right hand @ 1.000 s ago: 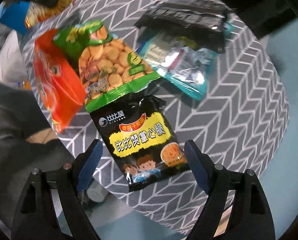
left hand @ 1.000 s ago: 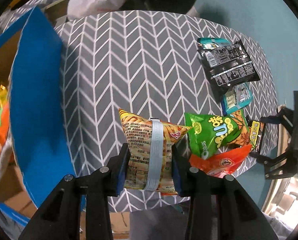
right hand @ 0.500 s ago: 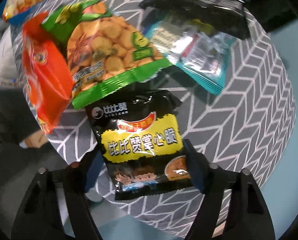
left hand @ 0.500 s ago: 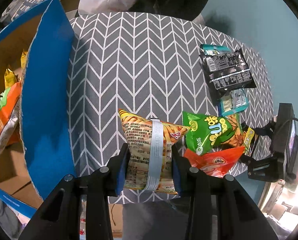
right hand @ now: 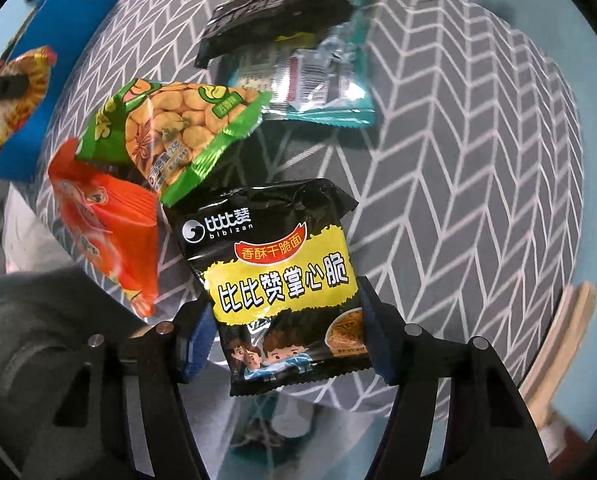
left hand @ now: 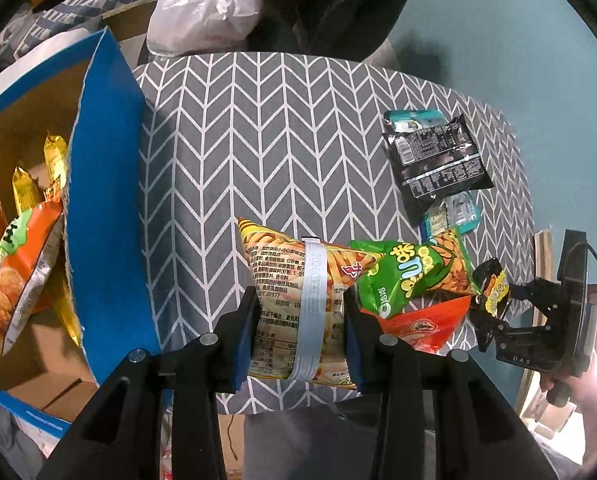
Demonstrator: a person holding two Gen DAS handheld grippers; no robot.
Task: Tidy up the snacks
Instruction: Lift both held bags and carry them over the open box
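My left gripper (left hand: 300,344) is shut on a yellow bag of stick snacks (left hand: 298,280) and holds it above the near edge of the grey chevron table (left hand: 258,140). To its left stands an open blue cardboard box (left hand: 106,200) with several snack bags inside. My right gripper (right hand: 284,348) points down at the table's edge. Its jaws are closing, and a black and yellow noodle packet (right hand: 282,264) is pinched between the pads and raised off the cloth. In the left wrist view that gripper (left hand: 494,316) is at the far right with the packet (left hand: 492,286).
A green bean snack bag (right hand: 178,128) lies partly on an orange bag (right hand: 102,220) near the table edge. Farther back a black packet (right hand: 274,12) overlaps a teal one (right hand: 322,84). A white plastic bag (left hand: 202,8) sits beyond the table. The floor around is teal.
The right jaws closed in on the black and yellow packet, which went from lying flat to being held, and the right gripper rolled and shifted. The left gripper kept its hold and barely moved.
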